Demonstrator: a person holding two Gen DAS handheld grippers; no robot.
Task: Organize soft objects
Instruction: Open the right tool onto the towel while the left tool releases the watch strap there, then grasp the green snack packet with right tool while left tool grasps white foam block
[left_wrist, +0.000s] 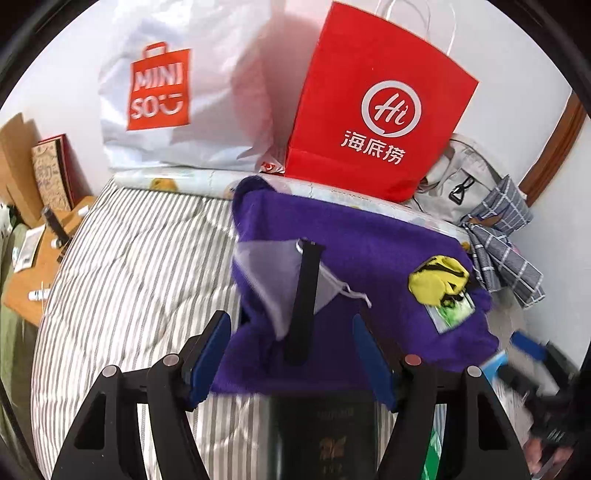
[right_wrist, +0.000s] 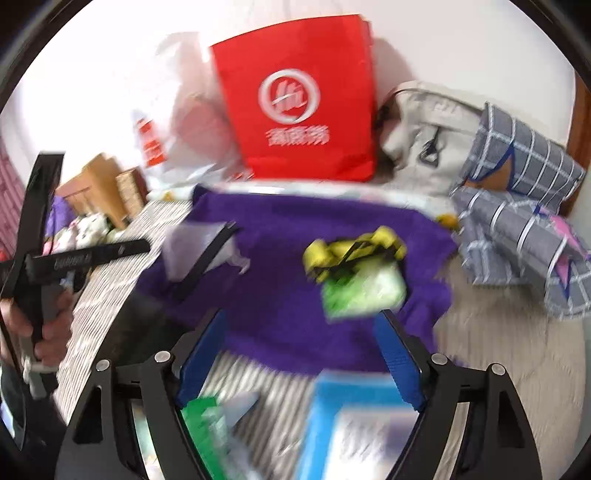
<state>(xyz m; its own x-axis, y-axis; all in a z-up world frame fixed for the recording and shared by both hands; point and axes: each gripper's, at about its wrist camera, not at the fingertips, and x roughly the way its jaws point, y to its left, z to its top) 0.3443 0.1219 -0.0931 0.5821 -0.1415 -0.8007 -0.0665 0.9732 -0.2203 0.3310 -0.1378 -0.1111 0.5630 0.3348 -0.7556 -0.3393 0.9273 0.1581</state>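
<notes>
A purple cloth (left_wrist: 369, 266) lies spread on the striped bed cover (left_wrist: 140, 266). On it rest a grey drawstring pouch (left_wrist: 269, 273), a black strap (left_wrist: 303, 295), a yellow bundle with black lines (left_wrist: 437, 277) and a green-and-white packet (left_wrist: 452, 310). My left gripper (left_wrist: 290, 321) hovers open over the cloth's near edge, and its blue pads press on nothing. A dark booklet (left_wrist: 325, 439) lies just below it. In the blurred right wrist view, my right gripper (right_wrist: 301, 317) stands open above the purple cloth (right_wrist: 280, 295), close to the yellow bundle (right_wrist: 351, 251) and the packet (right_wrist: 362, 291).
A red paper bag (left_wrist: 380, 107) and a white shopping bag (left_wrist: 177, 92) lean on the wall behind the bed. To the right lie a beige backpack (left_wrist: 458, 181) and a grey checked cloth (left_wrist: 502, 240). A wooden desk (left_wrist: 37, 266) stands left. A blue box (right_wrist: 351, 424) and a green packet (right_wrist: 207, 424) lie near.
</notes>
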